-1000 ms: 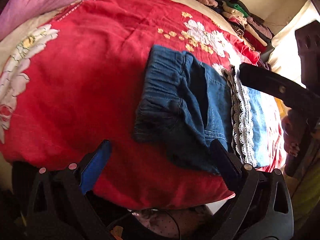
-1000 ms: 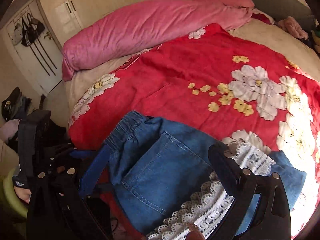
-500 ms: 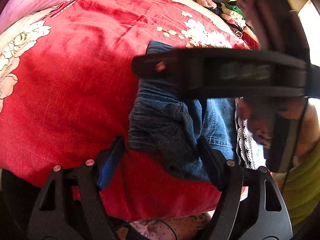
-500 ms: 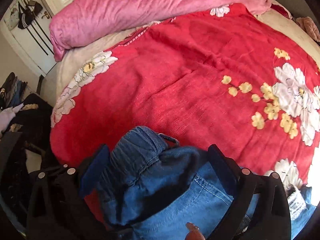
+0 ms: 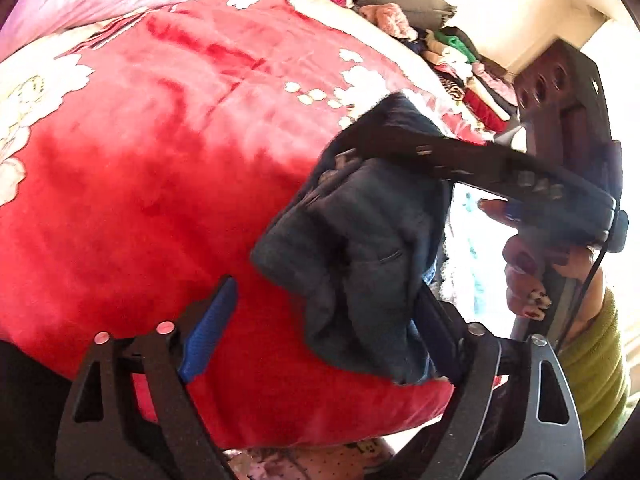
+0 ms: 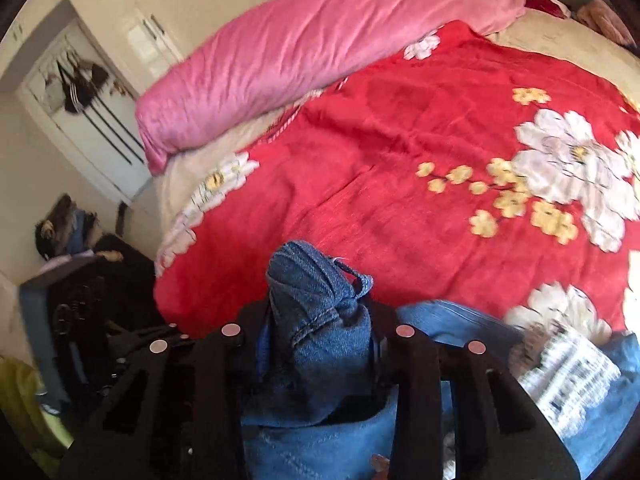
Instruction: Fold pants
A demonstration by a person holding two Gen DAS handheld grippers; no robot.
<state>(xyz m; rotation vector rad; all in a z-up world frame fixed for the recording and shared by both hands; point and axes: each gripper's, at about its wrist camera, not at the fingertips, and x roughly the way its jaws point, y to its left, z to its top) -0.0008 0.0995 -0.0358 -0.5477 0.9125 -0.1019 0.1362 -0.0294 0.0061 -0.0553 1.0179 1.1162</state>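
Note:
Blue denim pants (image 5: 372, 248) with a white lace trim (image 6: 568, 376) lie at the near edge of a red flowered blanket (image 5: 160, 168). My right gripper (image 6: 318, 332) is closing, and its pads pinch a bunched part of the waistband (image 6: 316, 280) that stands up between them. In the left wrist view the right gripper (image 5: 352, 148) holds the top of the denim, raised off the blanket. My left gripper (image 5: 324, 286) is opening. The hanging fold lies against its right finger (image 5: 432, 320), while the blue pad (image 5: 208, 328) stands apart from the cloth.
A rolled pink duvet (image 6: 320, 48) lies along the far side of the bed. Stacked folded clothes (image 5: 460, 64) sit at the back right. A person's hand (image 5: 528, 272) in a green sleeve (image 5: 596, 360) holds the right gripper. Cupboards and a door (image 6: 92, 112) stand to the left.
My right gripper swung across to the waistband, its jaws closed on the denim, and the waistband rose off the blanket. My left gripper's jaws narrowed, then widened again.

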